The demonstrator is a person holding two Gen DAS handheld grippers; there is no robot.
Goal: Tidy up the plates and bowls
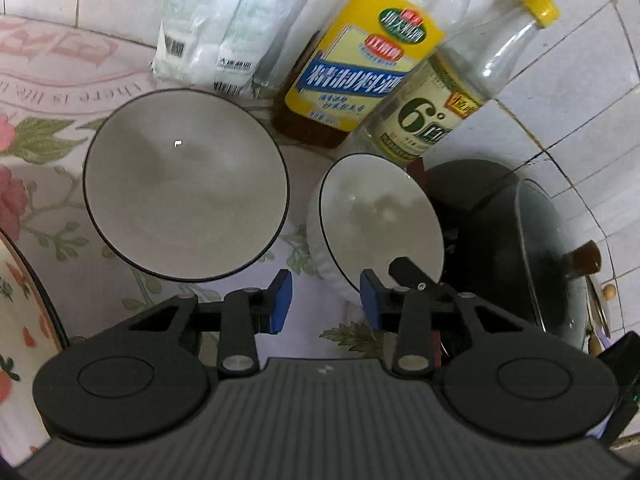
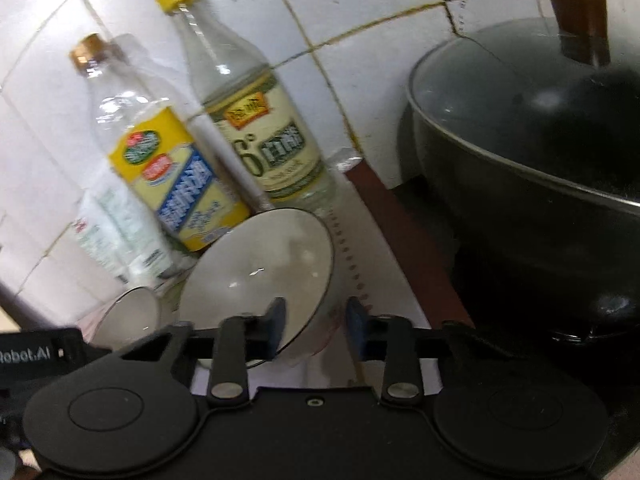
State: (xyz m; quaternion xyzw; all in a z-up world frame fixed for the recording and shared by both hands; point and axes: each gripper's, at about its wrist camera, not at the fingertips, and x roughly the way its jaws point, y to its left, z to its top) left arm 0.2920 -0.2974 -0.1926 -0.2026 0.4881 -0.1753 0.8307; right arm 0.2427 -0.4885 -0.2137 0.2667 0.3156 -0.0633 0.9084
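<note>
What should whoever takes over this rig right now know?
Left gripper: open, empty, above the floral tablecloth between the two bowls.
Right gripper: pads either side of the near rim of the smaller dark-rimmed white ceramic bowl; firm grip unclear.
Larger dark-rimmed white ceramic bowl: beside it, apart.
Done: nothing stacked yet.
Left: probably nest the bowls.

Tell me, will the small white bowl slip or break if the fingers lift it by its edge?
The small bowl looks glazed and shiny, so its thin rim may slip between the right gripper fingers. It looks like stiff ceramic, probably breakable if dropped. Held at one edge, it would likely tilt.
</note>
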